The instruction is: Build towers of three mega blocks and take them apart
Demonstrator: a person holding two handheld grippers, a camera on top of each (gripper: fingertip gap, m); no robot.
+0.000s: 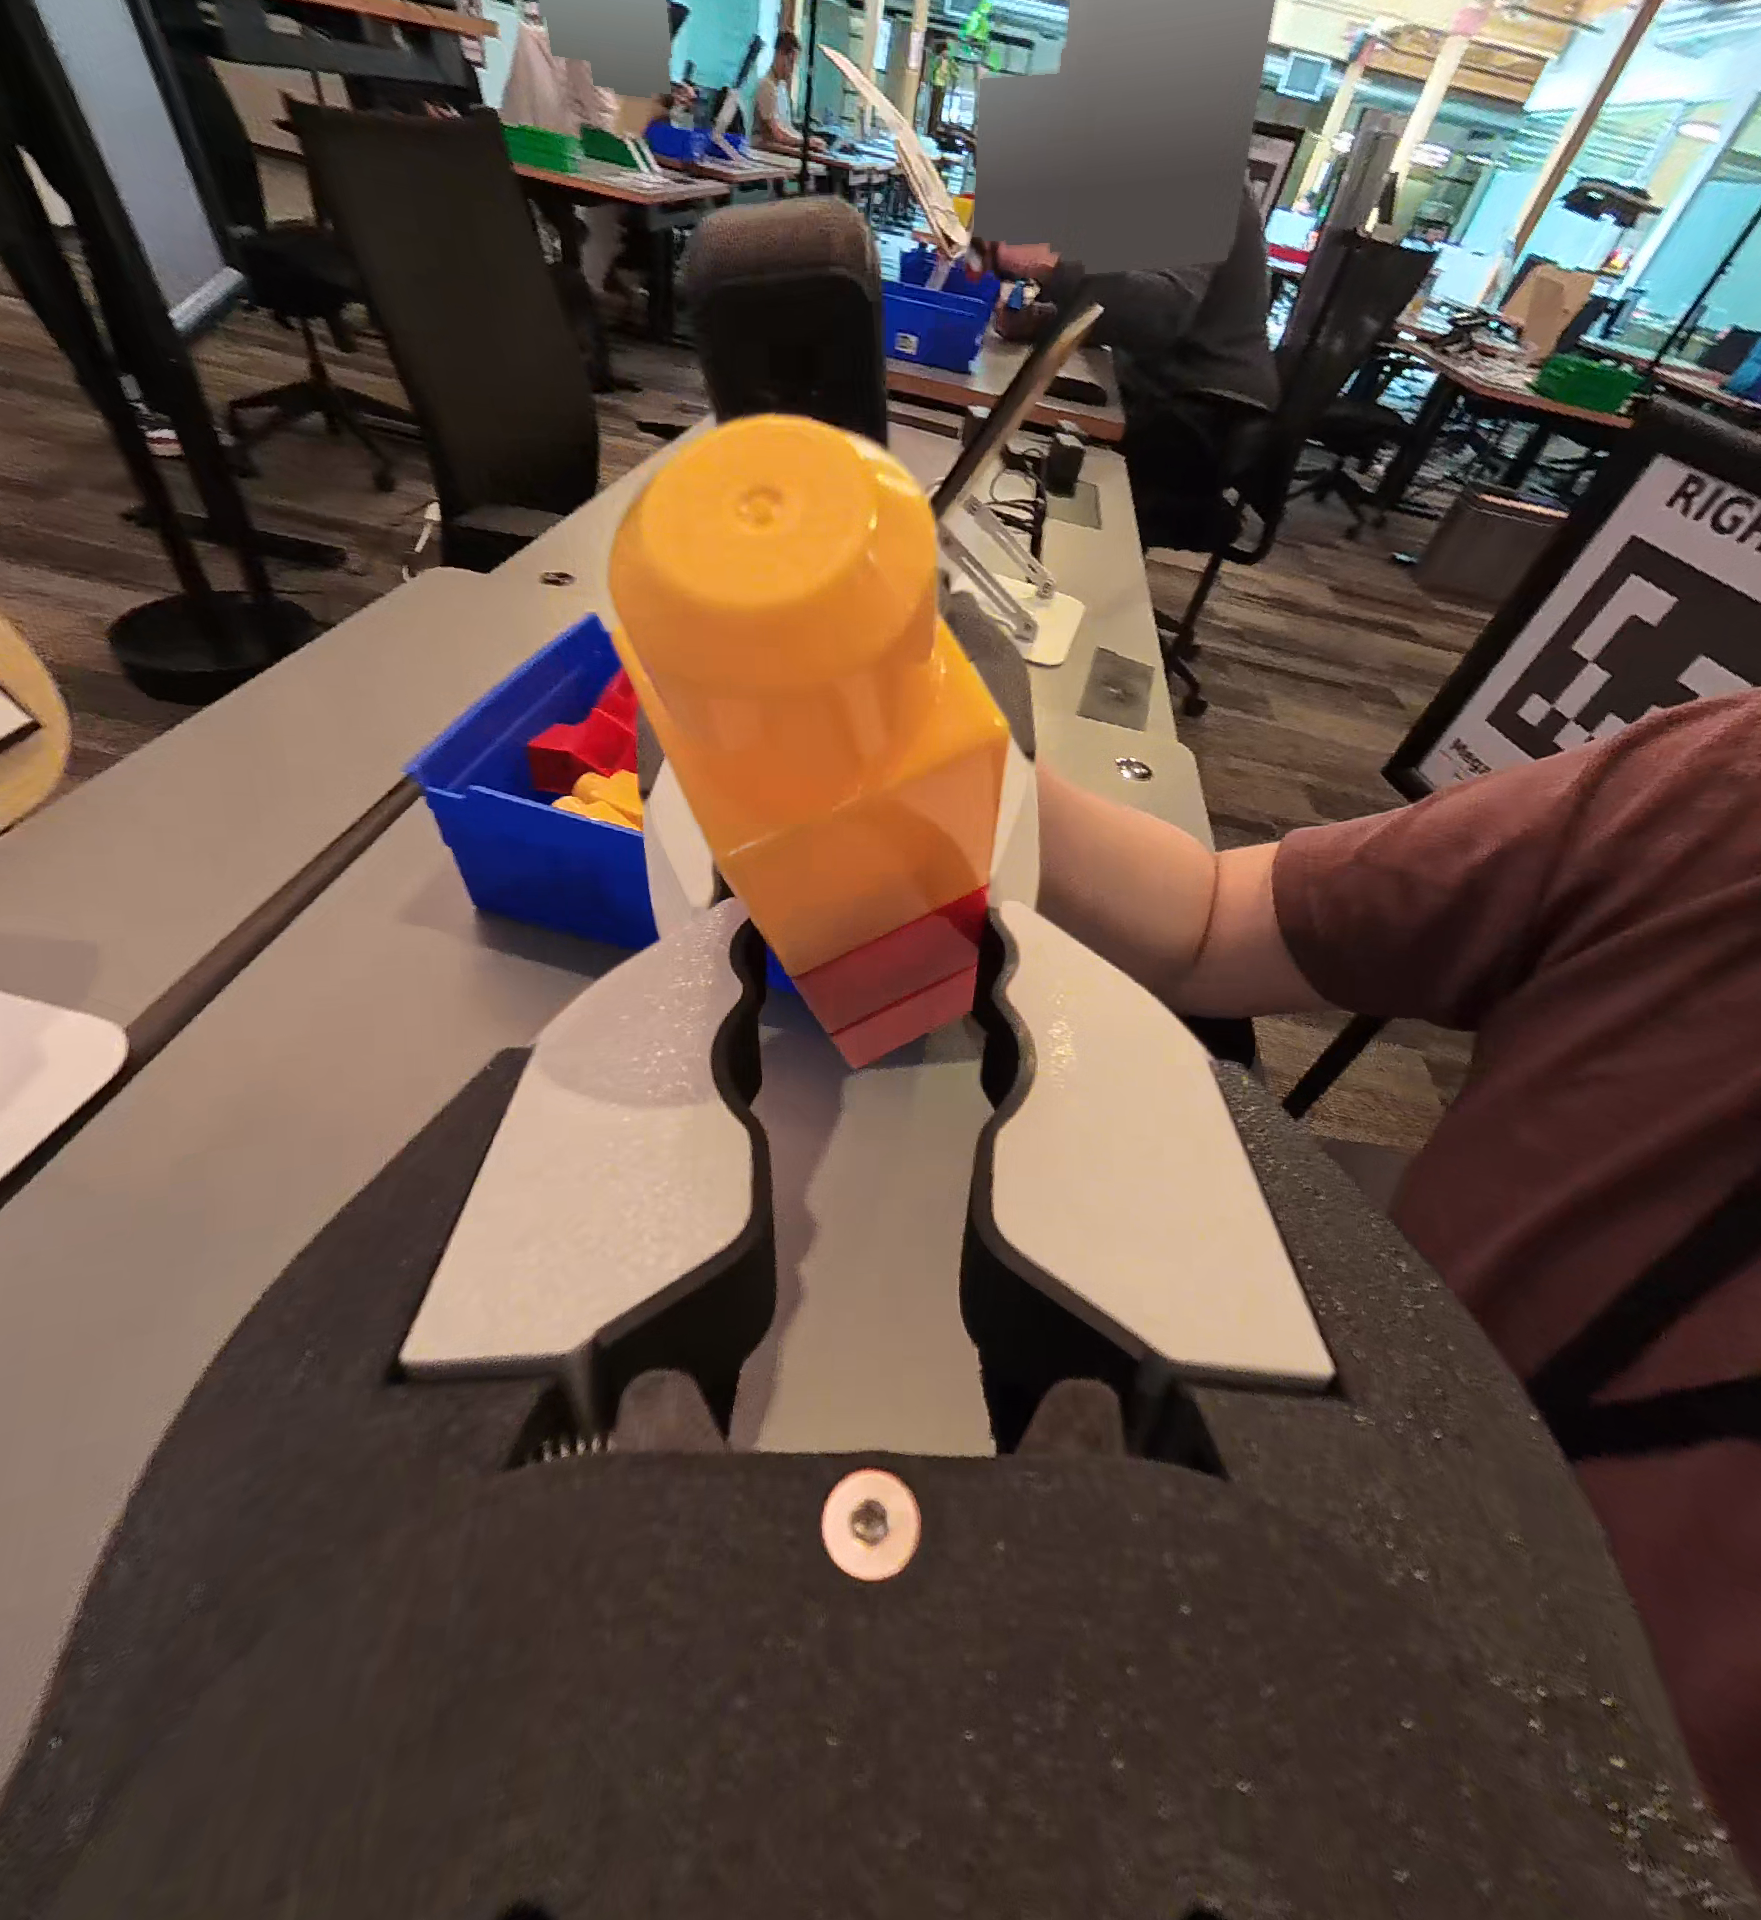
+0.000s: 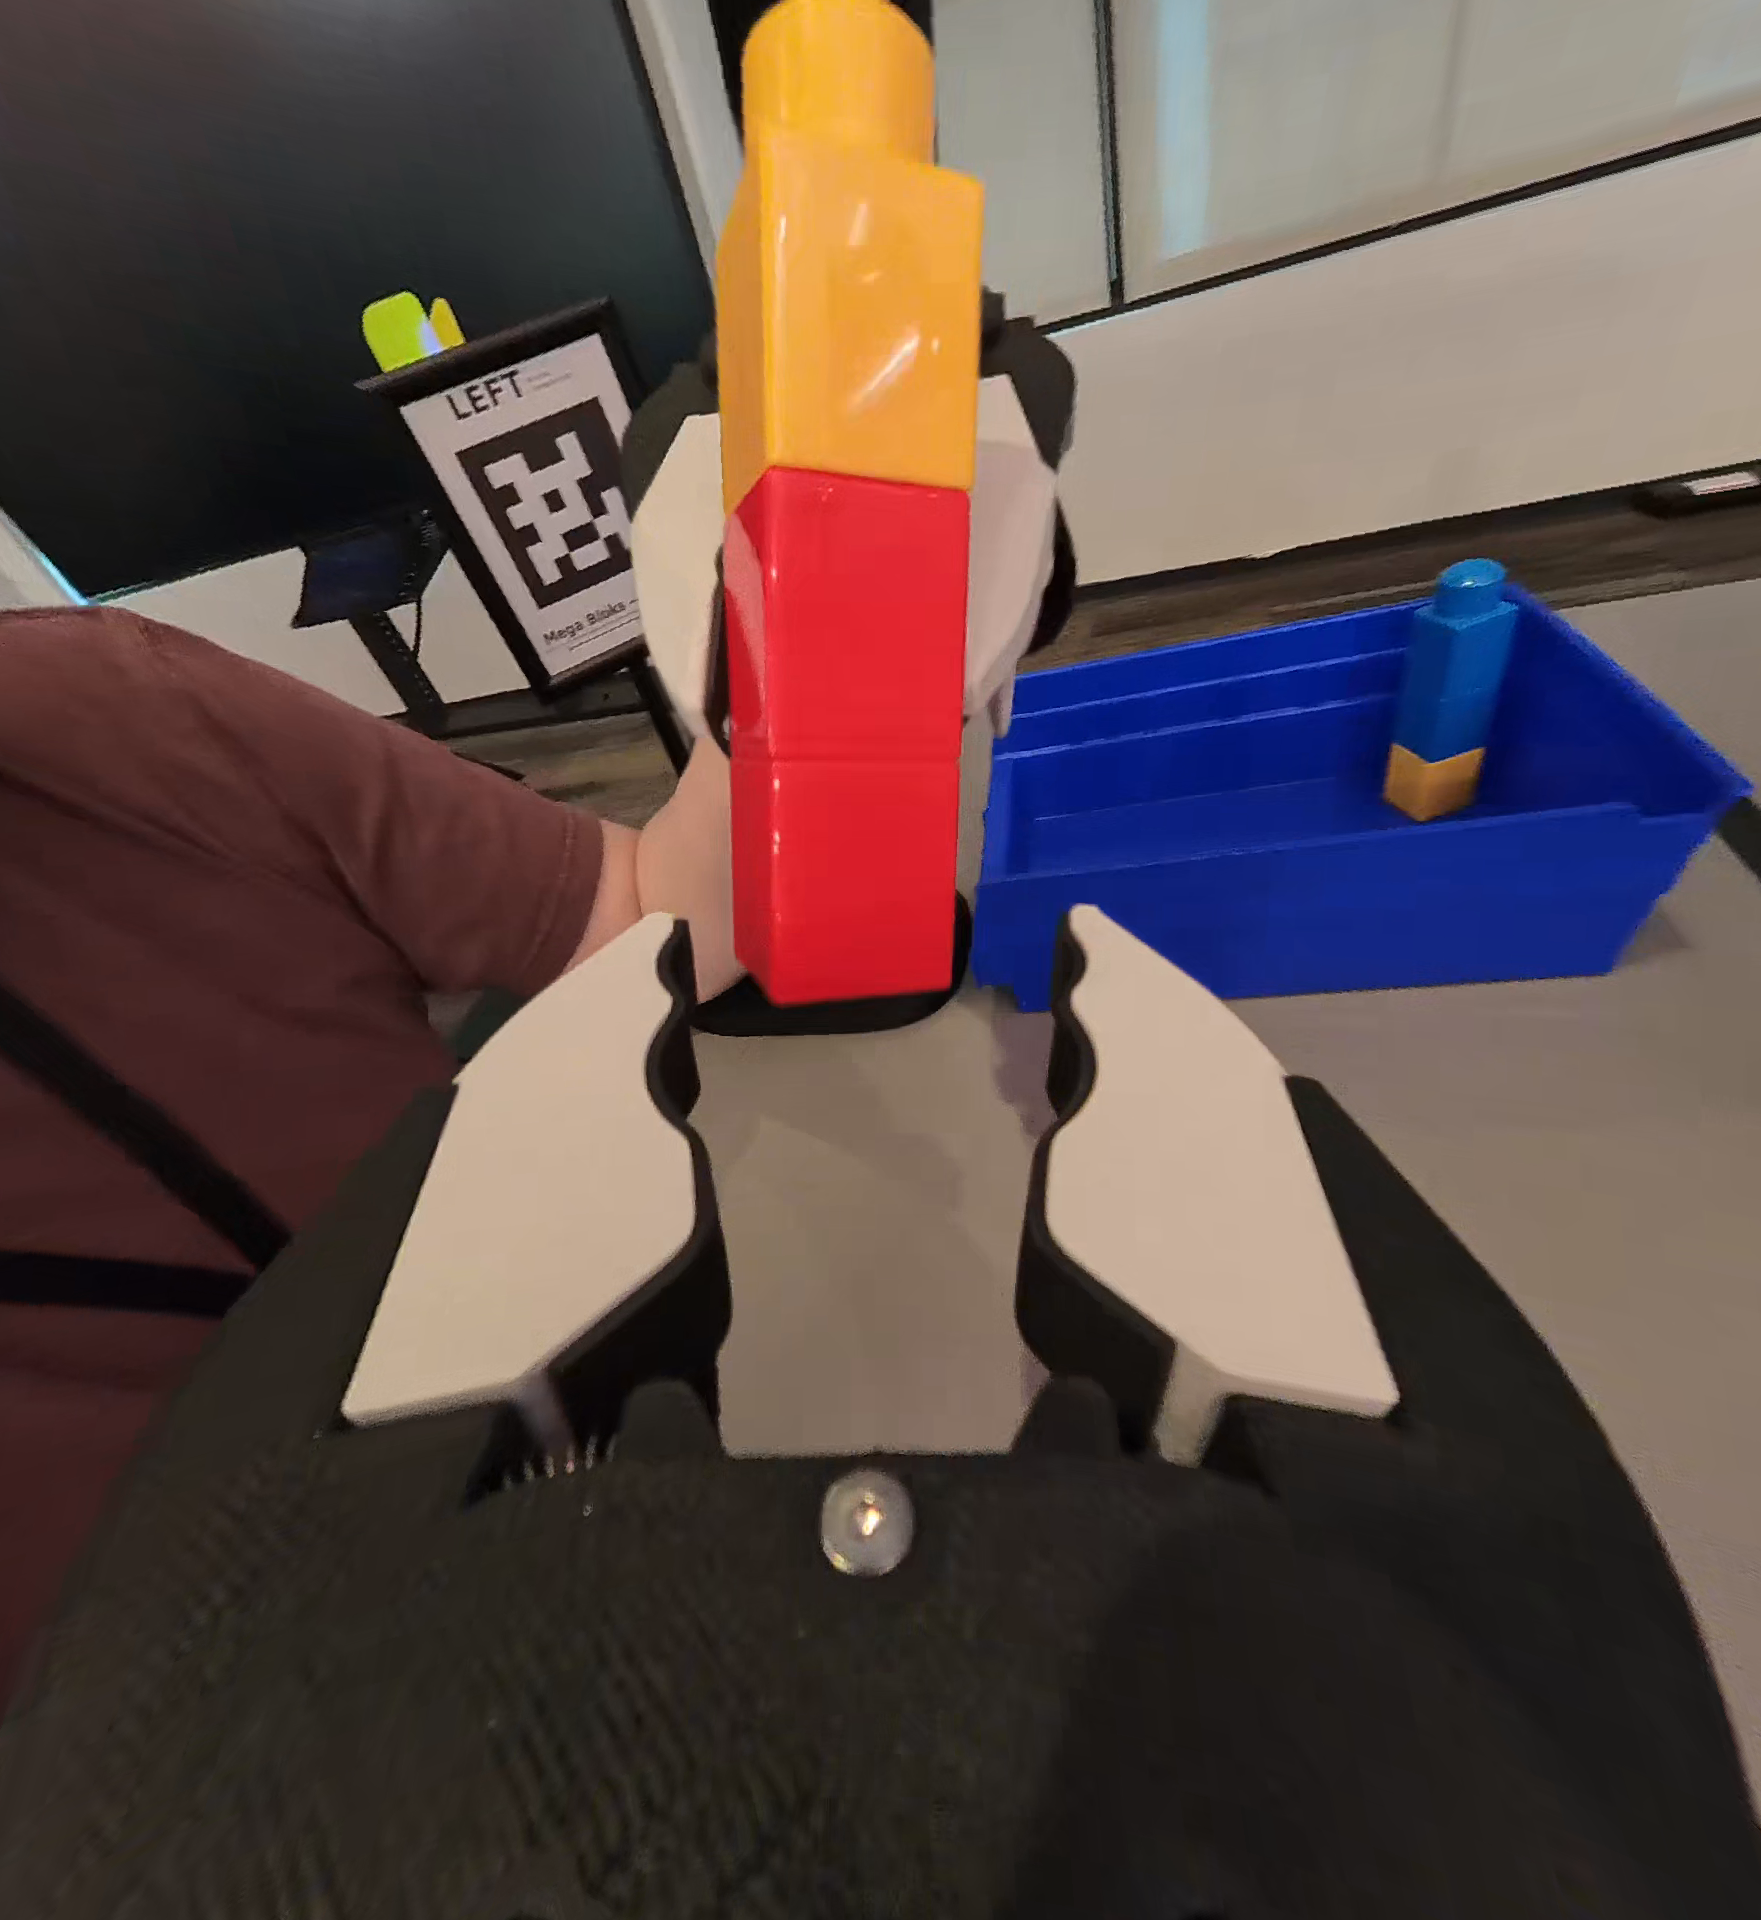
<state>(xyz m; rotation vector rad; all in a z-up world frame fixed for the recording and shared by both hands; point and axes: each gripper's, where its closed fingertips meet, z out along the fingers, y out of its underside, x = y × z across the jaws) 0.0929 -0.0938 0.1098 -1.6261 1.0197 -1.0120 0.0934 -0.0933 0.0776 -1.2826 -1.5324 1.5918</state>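
Observation:
A block tower [image 1: 855,790], orange on top and red below, tilts toward me in the left wrist view. My left gripper [image 1: 865,935] is shut on its red part [image 1: 897,977]. In the right wrist view the same tower [image 2: 845,727] stands upright just past my right gripper [image 2: 871,925], which is open: its fingertips [image 2: 647,966] flank the lowest red block with a gap on each side. The left gripper's white fingers [image 2: 673,582] press the upper red block from behind. The right gripper's fingers [image 1: 673,842] show behind the orange part in the left wrist view.
A blue bin [image 1: 523,831] with red and yellow blocks [image 1: 595,738] sits on the grey table [image 1: 232,1039]. Another blue bin [image 2: 1375,914] holds a small blue-and-yellow tower [image 2: 1447,686]. Marker signs [image 1: 1686,623] [image 2: 543,499] stand beside the table. The person's arm [image 1: 1478,883] is close. My two grippers' fingertips are within a few centimetres of each other.

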